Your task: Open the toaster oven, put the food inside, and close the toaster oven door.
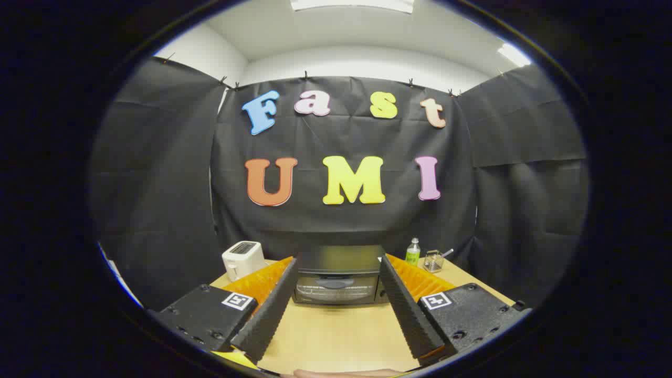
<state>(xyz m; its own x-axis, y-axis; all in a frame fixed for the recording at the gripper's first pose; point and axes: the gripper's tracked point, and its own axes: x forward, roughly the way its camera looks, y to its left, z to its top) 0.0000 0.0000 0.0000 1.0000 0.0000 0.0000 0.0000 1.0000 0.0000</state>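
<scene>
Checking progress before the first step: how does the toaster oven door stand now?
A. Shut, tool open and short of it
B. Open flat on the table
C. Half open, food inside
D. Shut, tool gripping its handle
A: the oven door is closed upright, and the tool fingers are spread wide, holding nothing, with the oven beyond them.

Black cloth (157, 184) hangs as the booth's wall on three sides, clipped along its top edge; above it a white wall (362, 63) and white ceiling (357, 26) with bright light panels (352, 4); below, a pale wooden surface (341, 331).
</scene>
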